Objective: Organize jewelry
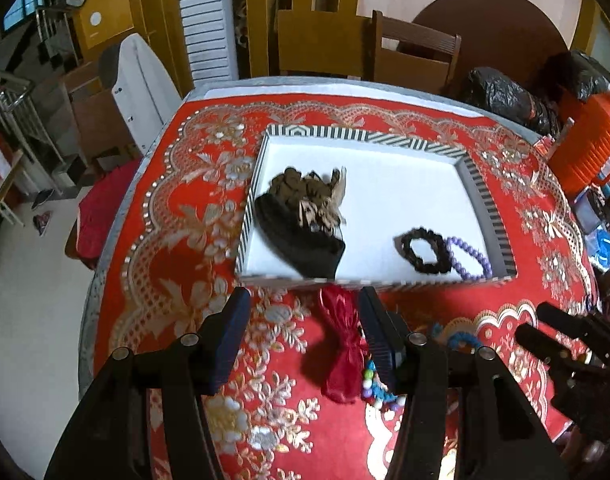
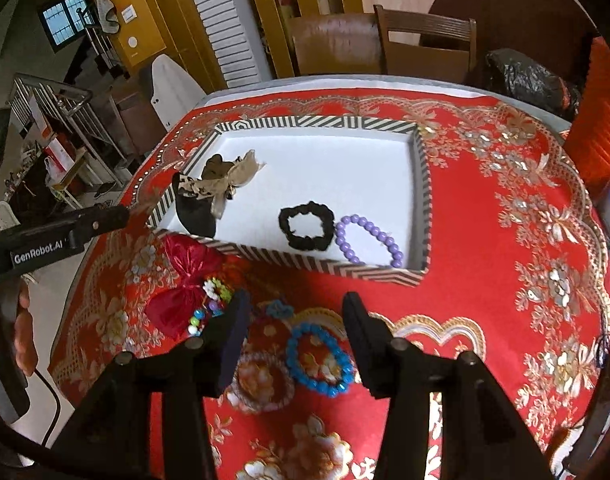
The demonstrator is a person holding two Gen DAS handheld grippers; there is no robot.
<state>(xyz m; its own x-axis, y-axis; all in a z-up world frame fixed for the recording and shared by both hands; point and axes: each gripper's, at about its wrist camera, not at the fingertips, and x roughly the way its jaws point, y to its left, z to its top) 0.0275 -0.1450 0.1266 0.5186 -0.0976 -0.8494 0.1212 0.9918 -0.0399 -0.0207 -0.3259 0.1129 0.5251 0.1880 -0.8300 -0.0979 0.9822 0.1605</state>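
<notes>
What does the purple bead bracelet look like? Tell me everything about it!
The purple bead bracelet is a ring of round, smooth, shiny lilac beads, probably plastic, strung in one loop. It lies flat on the white floor of the striped tray, in the near right corner, close to the walls. Its left side sits right against the black scrunchie, seemingly touching. A pale little tuft, perhaps the string's knot, shows on its right side. No gripper is touching it.
</notes>
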